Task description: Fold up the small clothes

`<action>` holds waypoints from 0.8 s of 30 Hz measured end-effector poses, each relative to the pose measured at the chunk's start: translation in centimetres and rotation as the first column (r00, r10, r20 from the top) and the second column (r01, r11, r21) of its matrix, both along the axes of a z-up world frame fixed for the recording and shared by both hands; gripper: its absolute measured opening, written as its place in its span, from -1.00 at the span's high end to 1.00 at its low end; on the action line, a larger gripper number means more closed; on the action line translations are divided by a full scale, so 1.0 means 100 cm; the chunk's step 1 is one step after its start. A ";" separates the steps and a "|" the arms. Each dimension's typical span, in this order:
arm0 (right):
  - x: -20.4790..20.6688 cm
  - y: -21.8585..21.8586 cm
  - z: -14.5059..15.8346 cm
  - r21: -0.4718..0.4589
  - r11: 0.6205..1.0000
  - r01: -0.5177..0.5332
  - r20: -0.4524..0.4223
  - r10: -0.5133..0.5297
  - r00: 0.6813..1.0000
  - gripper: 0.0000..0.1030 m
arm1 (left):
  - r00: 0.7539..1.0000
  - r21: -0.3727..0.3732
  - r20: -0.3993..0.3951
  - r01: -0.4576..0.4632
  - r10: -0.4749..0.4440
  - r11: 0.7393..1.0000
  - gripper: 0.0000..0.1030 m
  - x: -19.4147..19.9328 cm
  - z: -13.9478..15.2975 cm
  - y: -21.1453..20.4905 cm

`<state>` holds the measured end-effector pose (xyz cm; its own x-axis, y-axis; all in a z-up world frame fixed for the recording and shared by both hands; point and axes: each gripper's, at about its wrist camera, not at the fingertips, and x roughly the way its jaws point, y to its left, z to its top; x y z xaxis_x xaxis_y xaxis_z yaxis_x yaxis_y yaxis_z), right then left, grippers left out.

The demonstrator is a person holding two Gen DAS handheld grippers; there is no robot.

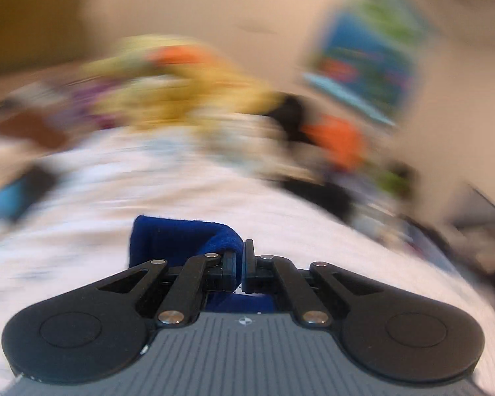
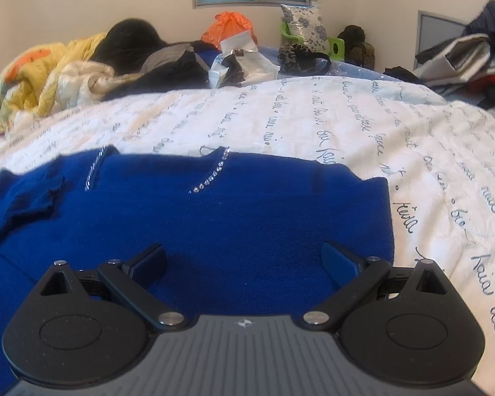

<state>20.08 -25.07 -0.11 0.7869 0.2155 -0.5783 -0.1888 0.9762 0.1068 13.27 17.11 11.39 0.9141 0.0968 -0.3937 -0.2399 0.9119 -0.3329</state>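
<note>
Pinching a fold of the blue sweater (image 1: 181,241) between its clenched fingers (image 1: 230,265), the left gripper (image 1: 242,264) has the knit bunched up and draped over its left side, with more blue cloth showing beneath the linkage. Everything beyond it in the left wrist view is smeared with motion blur, so only the white bed cover (image 1: 82,198) and a heap of coloured bedding at the far edge can be made out. The grip on a raised part of the cloth looks meant to carry that part across the garment for a fold.

In the right wrist view the sweater (image 2: 214,214) lies spread flat on the bed (image 2: 313,115), near its front edge, with two rows of small rhinestones (image 2: 211,178) towards the neckline. The right gripper (image 2: 244,264) hovers low over the body of the garment, its fingers (image 2: 341,262) released and spread wide, grasping nothing. It probably waits there to pin or catch the cloth as the fold comes over. Clutter, including an orange bag (image 2: 229,26) and a yellow quilt (image 2: 49,72), sits along the far edge of the bed, well apart from the sweater.
</note>
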 end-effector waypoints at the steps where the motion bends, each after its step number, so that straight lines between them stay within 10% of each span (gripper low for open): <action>1: 0.000 -0.006 0.000 0.039 0.999 0.011 0.002 -0.011 1.000 -0.97 | 0.993 0.032 0.004 0.117 -0.117 0.993 0.98 0.008 0.000 -0.040; 2: -0.001 -0.012 0.000 0.084 0.996 0.024 0.005 -0.024 1.000 -0.97 | 0.965 0.057 -0.017 0.263 -0.263 0.963 0.95 0.016 -0.005 -0.082; 5: -0.004 -0.033 -0.001 0.225 0.973 0.046 0.011 -0.050 0.999 -0.97 | 0.813 0.108 -0.162 0.577 -0.559 0.809 -0.07 0.019 -0.037 -0.182; 7: -0.004 -0.039 -0.002 0.268 0.962 0.046 0.011 -0.050 0.999 -0.97 | 0.809 0.209 -0.178 0.587 -0.560 0.782 -1.00 -0.003 -0.057 -0.213; 14: -0.002 -0.038 -0.001 0.280 0.959 0.039 0.006 -0.042 0.999 -0.97 | 0.858 0.262 -0.146 0.514 -0.493 0.817 -0.98 -0.052 -0.097 -0.195; 20: 0.003 -0.010 0.031 0.477 0.878 -0.026 -0.166 0.119 0.979 -0.97 | 0.919 0.055 -0.104 0.388 -0.381 0.920 -1.00 -0.050 -0.105 -0.144; 24: 0.026 0.045 0.025 0.429 0.895 -0.120 -0.309 0.270 0.912 -0.72 | 0.926 -0.008 -0.121 0.359 -0.358 0.933 -1.00 -0.044 -0.104 -0.132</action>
<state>22.67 -20.53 2.39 0.4646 0.6107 -0.6413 -0.2473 0.7849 0.5682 8.85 3.94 1.02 0.8357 -0.2227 -0.5020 0.0671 0.9487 -0.3091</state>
